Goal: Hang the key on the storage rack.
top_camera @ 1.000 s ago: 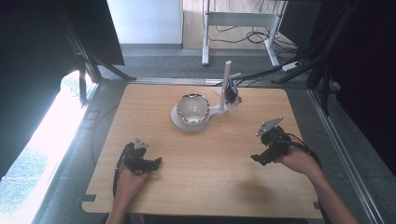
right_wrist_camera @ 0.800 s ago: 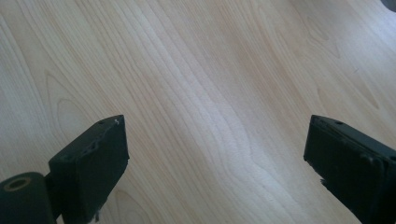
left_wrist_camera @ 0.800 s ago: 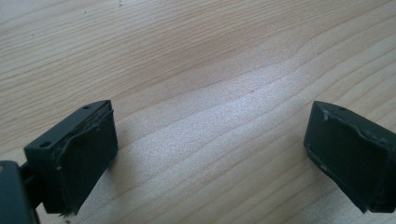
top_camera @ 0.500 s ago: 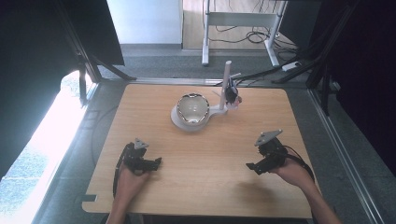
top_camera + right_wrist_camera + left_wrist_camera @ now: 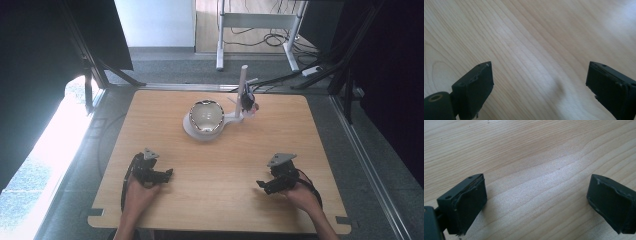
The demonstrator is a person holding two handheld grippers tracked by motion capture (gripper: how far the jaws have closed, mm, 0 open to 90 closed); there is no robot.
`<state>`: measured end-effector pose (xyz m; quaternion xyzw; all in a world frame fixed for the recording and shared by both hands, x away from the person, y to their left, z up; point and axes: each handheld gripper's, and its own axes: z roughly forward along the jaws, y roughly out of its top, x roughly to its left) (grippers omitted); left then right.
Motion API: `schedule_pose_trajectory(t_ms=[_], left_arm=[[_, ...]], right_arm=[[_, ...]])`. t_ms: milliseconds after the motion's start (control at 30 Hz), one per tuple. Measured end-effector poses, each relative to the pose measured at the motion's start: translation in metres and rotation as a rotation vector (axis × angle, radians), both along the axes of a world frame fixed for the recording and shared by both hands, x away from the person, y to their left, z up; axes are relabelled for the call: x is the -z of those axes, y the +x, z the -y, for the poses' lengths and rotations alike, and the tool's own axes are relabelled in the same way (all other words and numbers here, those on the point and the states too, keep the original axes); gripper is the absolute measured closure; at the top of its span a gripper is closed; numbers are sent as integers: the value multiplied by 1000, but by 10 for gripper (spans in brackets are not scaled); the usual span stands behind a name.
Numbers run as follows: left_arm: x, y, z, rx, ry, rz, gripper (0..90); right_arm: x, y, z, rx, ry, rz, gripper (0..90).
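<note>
A shiny metal bowl point(image 5: 206, 115) sits on a white stand mixer base point(image 5: 192, 132) at the far middle of the wooden table point(image 5: 215, 165). The mixer's white post point(image 5: 242, 90) rises beside it, with a dark head point(image 5: 247, 101) tilted back. My left gripper point(image 5: 165, 175) rests low on the table near the front left, open, with bare wood between its pads point(image 5: 466, 200). My right gripper point(image 5: 264, 186) lies near the front right, open as well, nothing between its pads point(image 5: 477, 85).
Dark curtains and stand legs flank the table. A white metal frame point(image 5: 260, 25) and cables point(image 5: 280, 80) lie on the floor beyond the far edge. Bright light falls on the floor at the left.
My right gripper has moved toward the front edge and slightly left, coming down onto the table. The left gripper has stayed put.
</note>
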<state>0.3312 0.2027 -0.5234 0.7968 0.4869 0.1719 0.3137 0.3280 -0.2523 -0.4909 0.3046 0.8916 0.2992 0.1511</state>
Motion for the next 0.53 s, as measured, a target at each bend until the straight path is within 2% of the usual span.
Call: schedule_pose_trajectory(t_ms=[33, 133, 200, 233, 300, 533], left_arm=[[0, 0, 0, 0, 0, 0, 27], [0, 0, 0, 0, 0, 0, 27], [0, 0, 0, -1, 0, 0, 27], [0, 0, 0, -1, 0, 0, 27], [0, 0, 0, -1, 0, 0, 28], [0, -1, 0, -4, 2, 1, 28]], right_arm=[[7, -1, -1, 1, 22, -1, 74], [14, -1, -2, 6, 36, -5, 74], [23, -2, -2, 20, 75, -8, 68], [23, -2, -2, 20, 75, -8, 68], [30, -2, -2, 38, 141, 1, 49], [30, -2, -3, 43, 138, 2, 42]])
